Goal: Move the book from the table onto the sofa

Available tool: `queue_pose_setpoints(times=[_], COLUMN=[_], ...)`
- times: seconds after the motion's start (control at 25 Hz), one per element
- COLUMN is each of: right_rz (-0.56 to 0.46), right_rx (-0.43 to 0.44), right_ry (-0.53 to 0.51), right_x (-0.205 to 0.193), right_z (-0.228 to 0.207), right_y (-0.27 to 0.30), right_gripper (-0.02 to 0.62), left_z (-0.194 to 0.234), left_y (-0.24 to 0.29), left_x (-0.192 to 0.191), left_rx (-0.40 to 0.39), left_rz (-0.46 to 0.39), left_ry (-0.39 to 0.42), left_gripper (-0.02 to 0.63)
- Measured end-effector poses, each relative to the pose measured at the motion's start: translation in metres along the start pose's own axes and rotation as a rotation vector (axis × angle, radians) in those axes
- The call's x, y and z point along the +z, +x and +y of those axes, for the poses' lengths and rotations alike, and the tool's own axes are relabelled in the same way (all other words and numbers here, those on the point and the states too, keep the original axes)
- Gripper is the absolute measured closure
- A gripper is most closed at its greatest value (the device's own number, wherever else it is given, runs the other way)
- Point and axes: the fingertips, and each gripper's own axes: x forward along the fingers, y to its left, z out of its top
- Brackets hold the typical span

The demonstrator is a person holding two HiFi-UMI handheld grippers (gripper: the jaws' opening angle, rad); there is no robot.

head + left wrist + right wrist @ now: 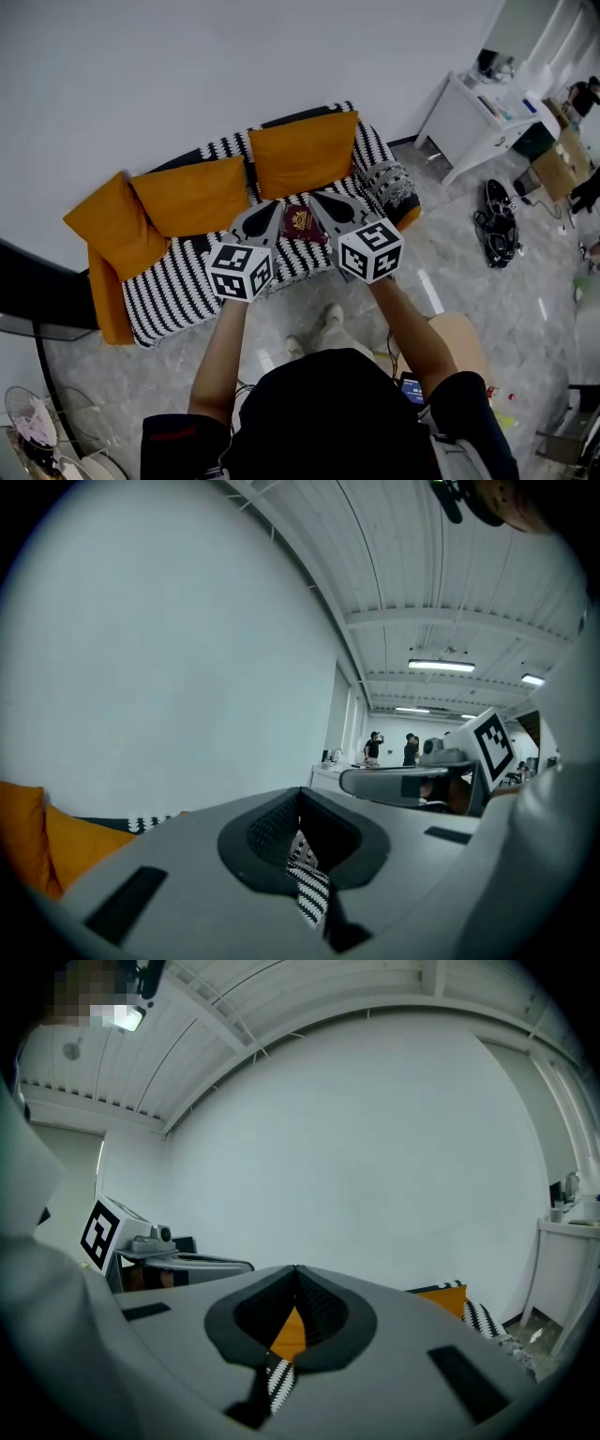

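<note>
Dark shirt (328, 412) at 6 o'clock. Left gripper (270, 211), right gripper (321, 204): jaws closed, nothing inside, tips flanking book (300, 225) toward 12 o'clock, over sofa (178, 281) seat. Book probably thin, light, stiff, slippery; press opposite edges.

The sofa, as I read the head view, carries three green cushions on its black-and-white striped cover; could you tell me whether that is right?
Not quite: the cushions are orange, not green. The head view shows three of them on the sofa, on its black-and-white striped cover, so the rest of the statement stands.
</note>
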Motion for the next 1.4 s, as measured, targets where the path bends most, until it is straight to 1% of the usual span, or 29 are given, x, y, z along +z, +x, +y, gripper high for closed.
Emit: queue_pose_setpoints(times=[0.24,0.44,0.6,1.0,1.16,1.4], right_rz=[-0.006,-0.021,-0.024,-0.027,-0.006,-0.003], right_rx=[-0.020,-0.032,-0.032,-0.011,-0.005,0.004], right_ry=[-0.012,-0.015,-0.022,-0.036,-0.046,-0.056], right_x=[-0.004,-0.002,0.001,0.007,0.007,0.009], right_z=[0.027,0.034,0.034,0.016,0.007,-0.005], right_y=[-0.005,-0.013,-0.019,-0.050,-0.059,-0.074], right_gripper=[0.580,0.579,0.580,0.580,0.580,0.580], left_z=[-0.002,-0.007,-0.008,-0.040,-0.051,-0.066], left_y=[-0.025,-0.033,-0.034,-0.020,-0.011,-0.002], left_x=[0.001,-0.001,0.003,0.008,0.012,0.013], left_rx=[-0.026,-0.041,-0.035,-0.013,-0.001,0.012], left_rz=[-0.018,-0.018,-0.012,-0.016,-0.031,-0.044], left_ry=[0.009,0.007,0.012,0.029,0.009,0.008], left_gripper=[0.589,0.589,0.589,0.589,0.589,0.589])
